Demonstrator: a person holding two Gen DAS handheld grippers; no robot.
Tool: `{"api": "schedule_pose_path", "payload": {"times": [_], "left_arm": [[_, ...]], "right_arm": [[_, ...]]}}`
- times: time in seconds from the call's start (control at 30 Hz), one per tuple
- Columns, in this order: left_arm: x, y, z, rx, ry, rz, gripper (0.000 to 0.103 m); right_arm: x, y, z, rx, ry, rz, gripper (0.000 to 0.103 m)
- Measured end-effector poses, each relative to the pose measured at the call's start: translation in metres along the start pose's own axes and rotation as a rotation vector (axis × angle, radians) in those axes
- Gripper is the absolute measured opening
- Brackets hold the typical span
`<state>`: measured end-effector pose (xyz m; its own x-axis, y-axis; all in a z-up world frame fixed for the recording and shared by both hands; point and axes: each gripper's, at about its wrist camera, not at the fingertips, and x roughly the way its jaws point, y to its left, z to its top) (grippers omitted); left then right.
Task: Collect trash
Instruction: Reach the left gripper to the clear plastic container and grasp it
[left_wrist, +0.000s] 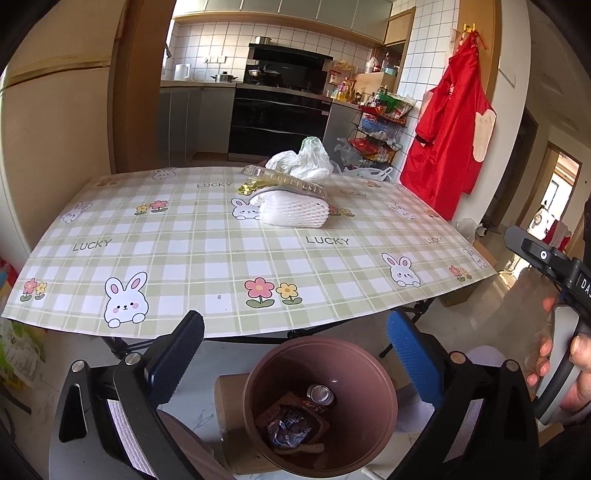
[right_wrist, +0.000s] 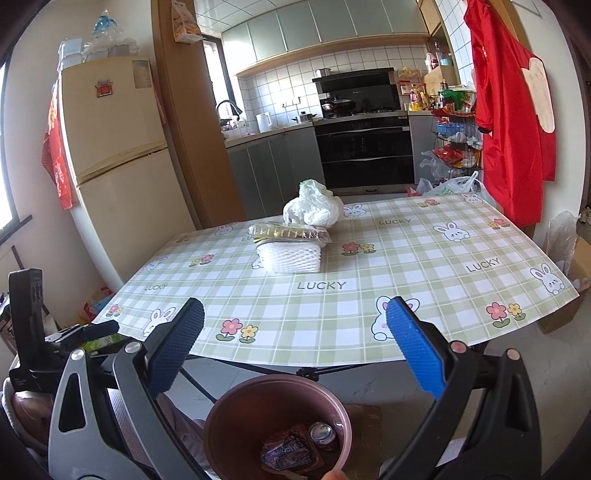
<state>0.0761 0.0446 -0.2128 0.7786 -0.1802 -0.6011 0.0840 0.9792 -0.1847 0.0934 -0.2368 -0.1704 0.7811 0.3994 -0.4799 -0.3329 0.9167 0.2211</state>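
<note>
Both grippers, left gripper (left_wrist: 295, 354) and right gripper (right_wrist: 295, 343), hang spread and empty over the brown bin (left_wrist: 384, 417). The white foam net (right_wrist: 290, 258) lies ahead, mid-table, its long axis crosswise, slightly nearer the right.

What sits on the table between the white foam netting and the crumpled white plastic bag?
A clear plastic tray with gold inside, resting on the foam netting before the bag; clearest in the right wrist view.

The near table (left_wrist: 221, 266) half lay bare; foam net (left_wrist: 295, 214), tray (left_wrist: 284, 181) and bag (left_wrist: 301, 162) blocked the centre.
</note>
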Motion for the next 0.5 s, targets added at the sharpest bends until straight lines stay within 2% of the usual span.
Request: {"api": "schedule_pose_path", "payload": {"times": [0.23,0.5], "left_arm": [[0.014,0.015,0.013,-0.034,-0.011,0.045,0.097],[0.048,0.034,0.058,-0.110,-0.013,-0.020,0.097]], "right_arm": [[0.024,-0.016,-0.003,0.002,0.072,-0.067,0.097],[0.065,-0.032,0.010,-0.037,0.139,-0.086,0.097]]}}
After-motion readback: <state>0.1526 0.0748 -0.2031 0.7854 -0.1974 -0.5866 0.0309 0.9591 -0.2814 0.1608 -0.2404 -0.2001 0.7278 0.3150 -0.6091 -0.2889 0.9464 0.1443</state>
